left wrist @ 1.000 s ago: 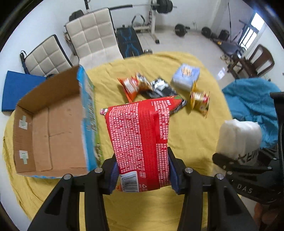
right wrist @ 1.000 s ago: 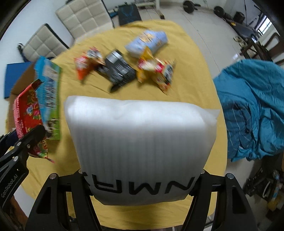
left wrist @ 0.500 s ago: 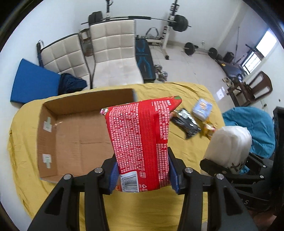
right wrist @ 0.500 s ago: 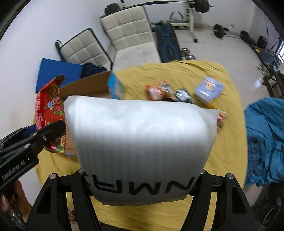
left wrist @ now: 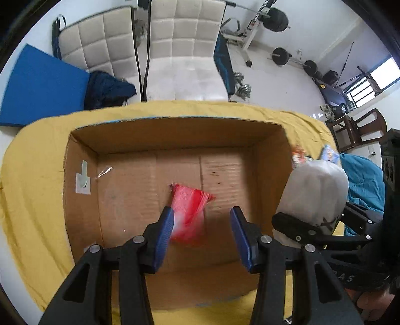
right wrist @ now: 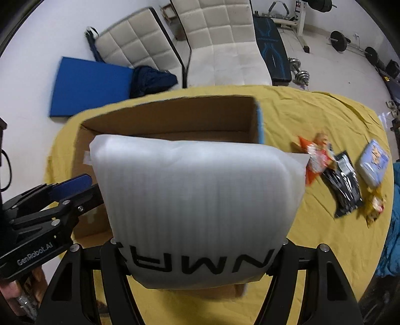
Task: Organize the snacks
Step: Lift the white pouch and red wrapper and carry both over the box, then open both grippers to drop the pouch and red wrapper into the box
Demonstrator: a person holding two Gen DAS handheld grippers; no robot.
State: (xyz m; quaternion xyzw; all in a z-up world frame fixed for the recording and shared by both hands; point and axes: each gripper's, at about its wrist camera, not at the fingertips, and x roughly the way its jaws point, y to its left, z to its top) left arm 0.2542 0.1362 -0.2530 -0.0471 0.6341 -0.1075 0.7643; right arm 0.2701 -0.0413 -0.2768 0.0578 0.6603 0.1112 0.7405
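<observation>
An open cardboard box [left wrist: 82,160] [right wrist: 175,120] lies on the yellow-covered table [left wrist: 32,200]. Over it my left gripper [left wrist: 202,230] is open, and a blurred red snack bag [left wrist: 190,212] hangs free between its blue pads, inside the box. My right gripper [right wrist: 197,252] is shut on a white foam-wrapped pack [right wrist: 197,197] with black lettering, held over the box's right side; the same pack [left wrist: 317,192] shows at the right of the left wrist view. An orange bag [right wrist: 315,160], a black bag [right wrist: 345,185], a pale blue pack [right wrist: 375,162] and a yellow bag [right wrist: 375,205] lie right of the box.
Two white padded chairs [left wrist: 185,47] stand behind the table, with a blue mat [left wrist: 42,87] and dark cloth on the floor at left. Gym weights [left wrist: 277,17] sit at the back. A blue blanket [left wrist: 365,180] lies at right. A hand [right wrist: 15,297] holds the left gripper.
My left gripper moved over the box and opened, letting go of the red bag, which now drops into the box. The right gripper has followed toward the box, still holding the white pack.
</observation>
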